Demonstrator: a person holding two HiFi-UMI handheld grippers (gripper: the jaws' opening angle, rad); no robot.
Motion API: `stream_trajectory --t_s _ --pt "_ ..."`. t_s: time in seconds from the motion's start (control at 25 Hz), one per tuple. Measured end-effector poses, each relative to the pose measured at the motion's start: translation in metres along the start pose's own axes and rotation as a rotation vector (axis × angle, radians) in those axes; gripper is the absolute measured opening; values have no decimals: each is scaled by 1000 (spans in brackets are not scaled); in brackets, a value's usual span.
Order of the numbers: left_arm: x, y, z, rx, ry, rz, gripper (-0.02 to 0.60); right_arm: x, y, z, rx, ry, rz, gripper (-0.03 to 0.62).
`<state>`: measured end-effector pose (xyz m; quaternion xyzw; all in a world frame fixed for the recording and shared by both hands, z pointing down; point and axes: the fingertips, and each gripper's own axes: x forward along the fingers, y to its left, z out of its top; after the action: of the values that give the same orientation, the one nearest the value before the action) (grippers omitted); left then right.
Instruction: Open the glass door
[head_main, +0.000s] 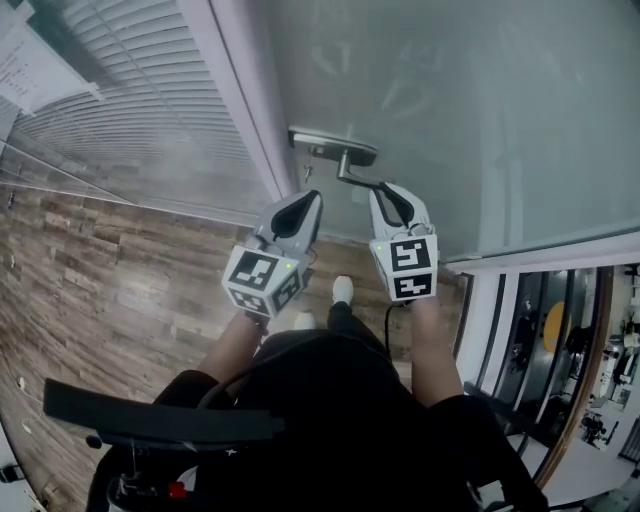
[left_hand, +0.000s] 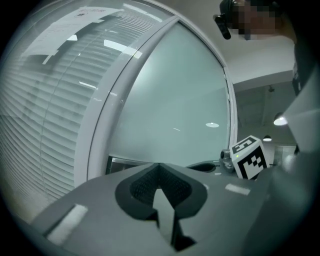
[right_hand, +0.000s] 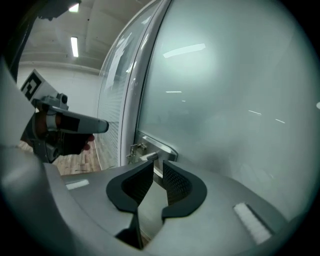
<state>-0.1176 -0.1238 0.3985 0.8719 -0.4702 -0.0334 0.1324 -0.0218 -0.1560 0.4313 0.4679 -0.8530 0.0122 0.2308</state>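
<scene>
**Person at a glass door, nearest things first.**

- **Foreground.** The person's two forearms reach out over the wooden floor (head_main: 110, 280), and each hand carries a gripper.
- **Left gripper** (head_main: 303, 203). Its fingers (left_hand: 142, 185) are closed tip to tip with nothing between them. It hangs just left of the handle and appears to touch neither the handle nor the glass.
- **Right gripper** (head_main: 388, 197). Its fingers (right_hand: 178, 182) stand a narrow gap apart and hold nothing. The free end of the door handle (head_main: 345, 158) lies right at their tips, in line with the gap (whether it has entered the gap at all is hard to say from where I stand).
- **Handle.** It is a metal lever on a plate, set at the left edge of the glass door (head_main: 480, 110), close beside the white frame (head_main: 245, 110).
- **Door.** The frosted pane looks shut, with its handle edge lying along the frame and no opening showing there.
- **Beyond.** To the left of the frame are slatted blinds (head_main: 140, 90).

**Progress, as I judge it.** The approach is made and the right gripper is lined up on the lever. Nothing is gripped yet. Closing on the lever, pressing it down and swinging the door are all left to do.
</scene>
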Motion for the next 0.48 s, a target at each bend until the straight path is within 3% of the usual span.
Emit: stream_trajectory --t_s 0.28,0.48 --pt "16 6 -3 2 18 36 2 18 0 -14 -234 69 4 162" --pt "22 4 -6 1 21 47 0 26 3 -30 -439 108 -21 187"
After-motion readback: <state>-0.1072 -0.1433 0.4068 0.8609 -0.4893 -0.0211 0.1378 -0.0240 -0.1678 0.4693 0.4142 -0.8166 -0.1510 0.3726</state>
